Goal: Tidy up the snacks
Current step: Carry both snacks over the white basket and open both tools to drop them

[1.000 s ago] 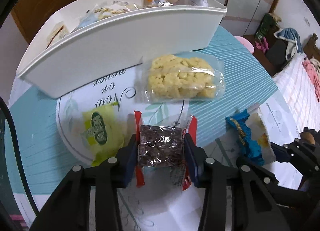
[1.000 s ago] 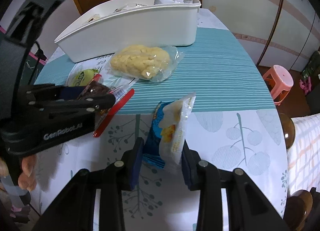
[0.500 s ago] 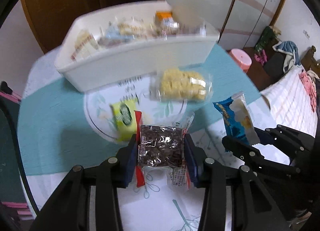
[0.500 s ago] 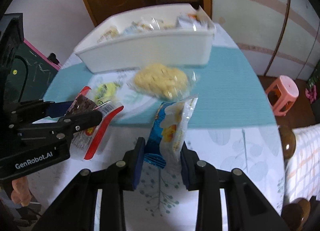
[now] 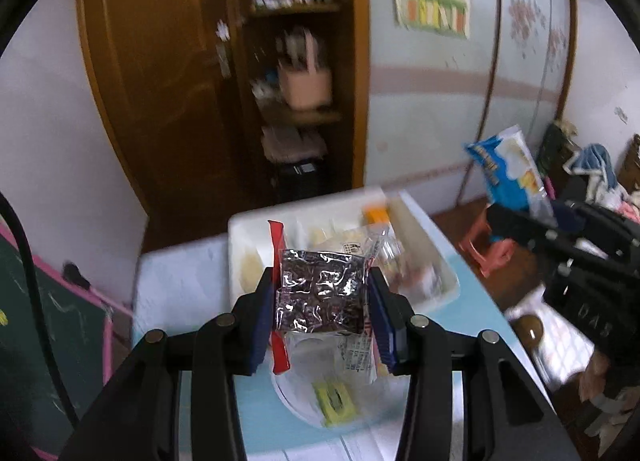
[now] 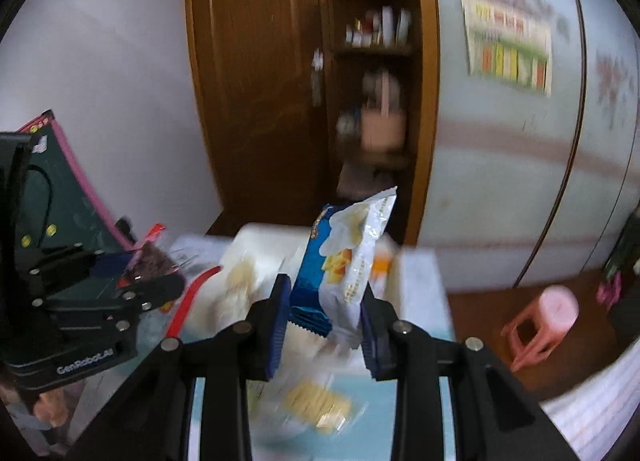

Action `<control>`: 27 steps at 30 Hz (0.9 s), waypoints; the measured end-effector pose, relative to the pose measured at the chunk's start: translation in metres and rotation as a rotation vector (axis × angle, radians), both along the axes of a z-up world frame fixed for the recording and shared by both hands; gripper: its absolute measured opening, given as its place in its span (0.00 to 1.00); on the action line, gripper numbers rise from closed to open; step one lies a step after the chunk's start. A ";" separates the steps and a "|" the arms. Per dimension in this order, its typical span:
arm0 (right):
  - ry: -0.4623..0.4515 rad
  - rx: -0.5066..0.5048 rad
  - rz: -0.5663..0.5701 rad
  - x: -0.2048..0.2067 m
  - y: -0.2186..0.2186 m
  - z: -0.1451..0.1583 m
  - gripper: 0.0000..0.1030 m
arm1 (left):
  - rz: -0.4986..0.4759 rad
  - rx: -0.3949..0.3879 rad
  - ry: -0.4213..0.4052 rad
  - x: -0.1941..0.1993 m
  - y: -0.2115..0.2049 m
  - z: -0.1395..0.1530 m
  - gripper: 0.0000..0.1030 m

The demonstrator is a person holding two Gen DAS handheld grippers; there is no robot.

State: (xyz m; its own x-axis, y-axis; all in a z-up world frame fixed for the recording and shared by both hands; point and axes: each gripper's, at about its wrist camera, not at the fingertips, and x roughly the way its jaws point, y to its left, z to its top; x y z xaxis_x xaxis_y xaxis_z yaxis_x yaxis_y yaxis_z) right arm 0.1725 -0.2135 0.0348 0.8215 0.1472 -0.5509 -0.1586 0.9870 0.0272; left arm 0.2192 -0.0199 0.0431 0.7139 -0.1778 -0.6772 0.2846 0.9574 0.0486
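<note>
My left gripper (image 5: 322, 307) is shut on a dark brown snack packet with red edges (image 5: 320, 297), held in the air above the table. My right gripper (image 6: 323, 311) is shut on a blue and white snack bag (image 6: 342, 265), also lifted; the bag shows in the left wrist view (image 5: 508, 171) too. Beyond both grippers stands the white bin (image 5: 436, 257) with several snacks in it (image 6: 256, 249). A small yellow-green packet (image 5: 334, 401) and a clear bag of yellow snack (image 6: 316, 405) lie on the table below.
The table (image 5: 180, 285) has a teal striped cloth. A pink stool (image 6: 540, 321) stands on the floor at the right. A brown wooden cabinet with shelves (image 5: 296, 73) rises behind the table. A green board with pink trim (image 6: 60, 201) stands at the left.
Both grippers have risen high above the table with their snacks and tilted up; the bin now sits lower in view. The frames are blurred by motion.
</note>
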 end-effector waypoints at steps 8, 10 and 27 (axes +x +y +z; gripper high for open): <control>0.056 -0.045 0.000 0.086 -0.003 0.029 0.31 | 0.079 0.018 -0.020 0.077 -0.014 0.026 0.41; 0.107 -0.050 0.007 0.104 0.001 0.015 0.31 | 0.095 0.027 0.014 0.096 -0.018 0.013 0.41; 0.345 -0.234 0.120 0.120 0.033 -0.131 0.66 | 0.093 0.037 0.236 0.150 -0.025 -0.113 0.94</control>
